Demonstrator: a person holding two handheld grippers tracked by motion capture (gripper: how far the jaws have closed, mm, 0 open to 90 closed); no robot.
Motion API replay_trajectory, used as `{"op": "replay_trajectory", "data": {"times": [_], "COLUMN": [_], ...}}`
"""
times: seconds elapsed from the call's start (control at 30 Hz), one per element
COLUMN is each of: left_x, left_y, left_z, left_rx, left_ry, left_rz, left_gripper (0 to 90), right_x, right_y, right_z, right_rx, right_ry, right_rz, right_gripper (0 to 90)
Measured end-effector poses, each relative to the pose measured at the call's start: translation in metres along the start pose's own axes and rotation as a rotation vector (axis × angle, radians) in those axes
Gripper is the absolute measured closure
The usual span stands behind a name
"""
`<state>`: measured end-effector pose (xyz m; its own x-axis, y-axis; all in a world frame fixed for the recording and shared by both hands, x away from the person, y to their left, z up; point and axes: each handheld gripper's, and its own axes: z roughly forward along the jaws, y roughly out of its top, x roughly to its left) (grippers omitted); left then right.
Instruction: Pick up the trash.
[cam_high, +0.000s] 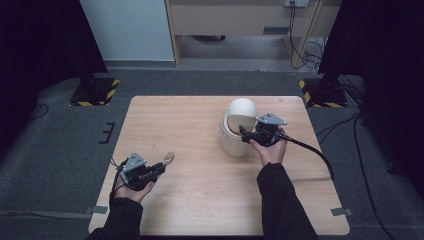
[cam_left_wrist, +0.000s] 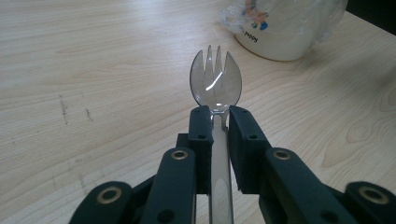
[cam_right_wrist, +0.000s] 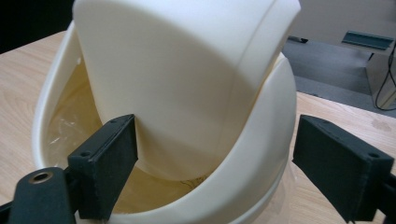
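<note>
Two grippers over a wooden table (cam_high: 190, 120); left gripper (cam_left_wrist: 215, 116) near the table's front left, jaws clamped on the handle of a clear plastic spork (cam_left_wrist: 215, 84), head sticking out past the tips; right gripper (cam_right_wrist: 215, 158) with jaws spread wide, straddling the rim of a cream bin (cam_high: 235, 140) at centre right, one jaw inside by the tilted swing lid (cam_right_wrist: 187, 70); a plastic liner peeks from under the bin's top.

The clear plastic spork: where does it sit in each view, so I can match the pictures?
High view: clear plastic spork at lower left, sticking out of the left gripper.
Left gripper view: centre, handle clamped between the jaws, tines forward.
Right gripper view: not in it.
Shared landmark: the cream swing-lid bin.
</note>
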<state>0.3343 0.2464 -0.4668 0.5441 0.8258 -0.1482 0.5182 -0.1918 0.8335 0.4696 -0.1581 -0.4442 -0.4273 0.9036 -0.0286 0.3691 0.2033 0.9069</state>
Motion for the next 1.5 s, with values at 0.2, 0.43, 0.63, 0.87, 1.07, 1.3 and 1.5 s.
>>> {"op": "replay_trajectory", "data": {"times": [0.2, 0.43, 0.63, 0.87, 1.07, 1.3, 1.5], "left_x": [0.0, 0.0, 0.0, -0.001, -0.002, -0.005, -0.007], "left_y": [0.0, 0.0, 0.0, 0.001, 0.001, 0.002, 0.004], "left_z": [0.0, 0.0, 0.0, -0.001, -0.001, -0.002, -0.003], "left_rx": [0.0, 0.0, -0.002, -0.008, -0.017, -0.028, -0.053], "left_ry": [0.004, -0.002, -0.002, -0.002, -0.001, -0.003, -0.006], "left_rz": [0.002, 0.001, 0.003, 0.005, 0.009, 0.016, 0.024], "left_gripper": [79.4, 79.4, 79.4, 79.4, 79.4, 79.4, 79.4], "right_x": [-0.002, -0.005, -0.003, -0.001, -0.011, -0.027, -0.042], "right_y": [0.001, 0.001, 0.0, -0.001, 0.007, 0.004, -0.001], "right_z": [0.002, 0.002, 0.008, 0.002, -0.027, -0.056, -0.081], "right_rx": [0.021, 0.02, 0.02, -0.022, -0.07, -0.104, -0.12], "right_ry": [-0.01, -0.054, -0.065, -0.068, -0.055, -0.027, -0.02], "right_rz": [0.025, -0.001, 0.0, -0.003, 0.018, 0.065, 0.077], "right_gripper": [12.6, 11.5, 11.3, 13.8, 14.2, 14.1, 13.9]}}
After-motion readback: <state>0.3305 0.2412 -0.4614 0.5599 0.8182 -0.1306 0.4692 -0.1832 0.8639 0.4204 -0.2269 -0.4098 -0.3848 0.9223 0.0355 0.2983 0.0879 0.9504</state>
